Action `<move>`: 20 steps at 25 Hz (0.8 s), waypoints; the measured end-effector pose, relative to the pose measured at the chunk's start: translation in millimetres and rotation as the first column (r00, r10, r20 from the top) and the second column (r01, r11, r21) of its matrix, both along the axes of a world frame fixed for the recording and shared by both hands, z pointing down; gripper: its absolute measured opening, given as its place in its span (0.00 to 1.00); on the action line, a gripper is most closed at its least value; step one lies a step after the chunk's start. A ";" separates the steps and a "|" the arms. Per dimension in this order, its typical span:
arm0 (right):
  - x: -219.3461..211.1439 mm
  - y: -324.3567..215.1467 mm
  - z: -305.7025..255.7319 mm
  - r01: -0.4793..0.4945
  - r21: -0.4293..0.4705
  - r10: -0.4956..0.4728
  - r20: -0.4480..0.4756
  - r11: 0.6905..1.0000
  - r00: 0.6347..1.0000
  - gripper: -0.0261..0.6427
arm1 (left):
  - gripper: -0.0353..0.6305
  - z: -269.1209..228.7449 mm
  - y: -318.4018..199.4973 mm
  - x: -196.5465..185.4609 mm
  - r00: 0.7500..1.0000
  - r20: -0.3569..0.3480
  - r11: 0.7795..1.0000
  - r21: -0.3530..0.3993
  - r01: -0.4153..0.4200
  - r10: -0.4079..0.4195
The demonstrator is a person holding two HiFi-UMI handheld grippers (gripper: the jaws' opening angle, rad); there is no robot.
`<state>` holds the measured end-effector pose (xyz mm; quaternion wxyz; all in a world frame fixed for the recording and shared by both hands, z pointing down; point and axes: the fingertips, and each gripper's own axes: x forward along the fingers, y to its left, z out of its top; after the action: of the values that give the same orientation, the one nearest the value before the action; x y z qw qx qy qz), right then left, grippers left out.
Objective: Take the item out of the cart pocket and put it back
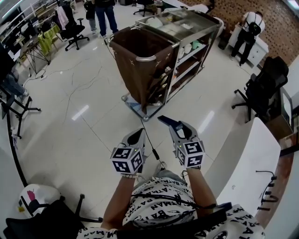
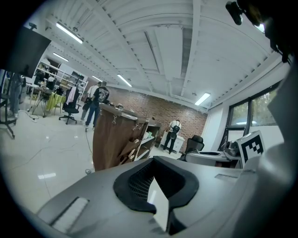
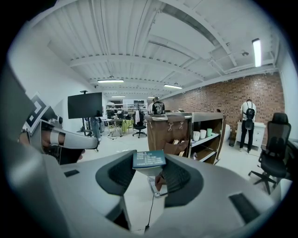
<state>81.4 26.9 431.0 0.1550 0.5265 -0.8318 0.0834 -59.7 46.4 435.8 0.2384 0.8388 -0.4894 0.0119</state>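
Note:
The housekeeping cart [image 1: 187,28] stands ahead on the floor with a brown bag [image 1: 138,56] hung on its near end. Brown side pockets [image 1: 158,83] hang beside its shelves, and they also show in the right gripper view [image 3: 178,146]. My right gripper [image 1: 170,123] is shut on a small dark blue box [image 1: 166,121] with white print, held well short of the cart. That box [image 3: 149,159] sits between the jaws in the right gripper view. My left gripper [image 1: 137,135] is beside it, shut with nothing in it. The cart [image 2: 116,139] appears ahead of it too.
A black cable [image 1: 150,144] runs across the floor from the cart toward me. A black office chair [image 1: 264,86] and a white counter [image 1: 254,163] are at the right. More chairs and desks [image 1: 70,30] are at the left, and people stand beyond the cart [image 1: 105,14].

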 end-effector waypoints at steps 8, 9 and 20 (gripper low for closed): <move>-16.5 10.2 4.9 0.018 -0.015 -0.018 -0.005 1.000 1.000 0.32 | 0.05 5.3 13.5 -13.7 1.000 0.000 1.000 -0.012 0.012 -0.012; -18.2 12.1 5.3 0.019 -0.016 -0.019 -0.006 1.000 1.000 0.32 | 0.05 6.2 15.6 -15.4 1.000 0.000 1.000 -0.015 0.013 -0.013; -16.3 24.4 30.8 -0.006 -0.067 0.005 -0.016 0.998 1.000 0.32 | 0.05 28.9 26.5 -20.7 1.000 0.025 0.999 -0.049 -0.004 0.005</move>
<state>65.1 51.3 461.8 0.1786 0.5240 -0.8258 0.1075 -80.4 72.9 464.7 0.2528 0.8336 -0.4898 0.0347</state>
